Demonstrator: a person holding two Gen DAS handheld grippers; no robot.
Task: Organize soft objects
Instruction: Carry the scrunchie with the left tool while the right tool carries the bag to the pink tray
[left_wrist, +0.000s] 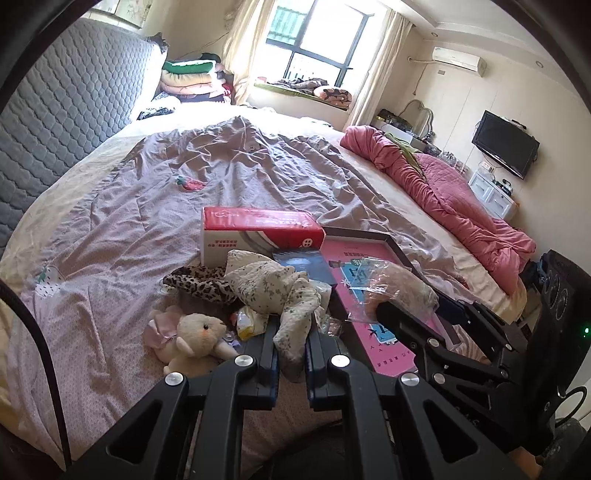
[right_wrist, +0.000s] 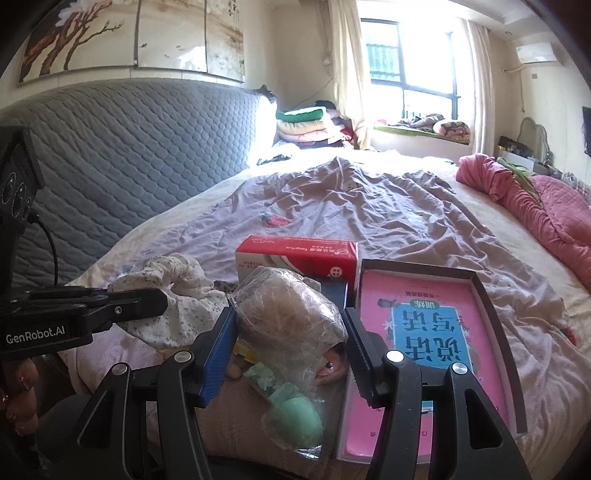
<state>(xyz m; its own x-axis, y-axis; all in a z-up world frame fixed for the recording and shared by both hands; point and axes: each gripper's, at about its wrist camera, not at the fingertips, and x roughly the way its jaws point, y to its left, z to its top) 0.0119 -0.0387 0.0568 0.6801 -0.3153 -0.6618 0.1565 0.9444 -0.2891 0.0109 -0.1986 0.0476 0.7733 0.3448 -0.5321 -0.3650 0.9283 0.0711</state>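
1. The left gripper (left_wrist: 290, 332) is clenched on a white floral cloth (left_wrist: 273, 288); the fabric bunches above the fingers (left_wrist: 266, 347) and hangs down between them, lifted off the bed (left_wrist: 110, 229).
2. The right gripper (right_wrist: 291, 332) grasps a crinkled clear plastic bag (right_wrist: 288, 317) with something soft and beige inside, its blue-padded fingers (right_wrist: 218, 350) pressing on both sides of the bag.
3. Below the cloth, a leopard-print fabric (left_wrist: 201, 282) lies on the bed, with a cream plush lamb (left_wrist: 195, 338) just beside it.
4. A red and white tissue box (left_wrist: 258, 236) stands behind the pile.
5. A shallow dark-rimmed box (right_wrist: 491, 295) holding a pink and blue book (right_wrist: 424, 325) lies to the right of the tissue box.
6. A pale green item (right_wrist: 295, 413) in clear wrap lies under the right gripper.
7. A rumpled pink quilt (left_wrist: 443, 192) lies along the bed's far edge.
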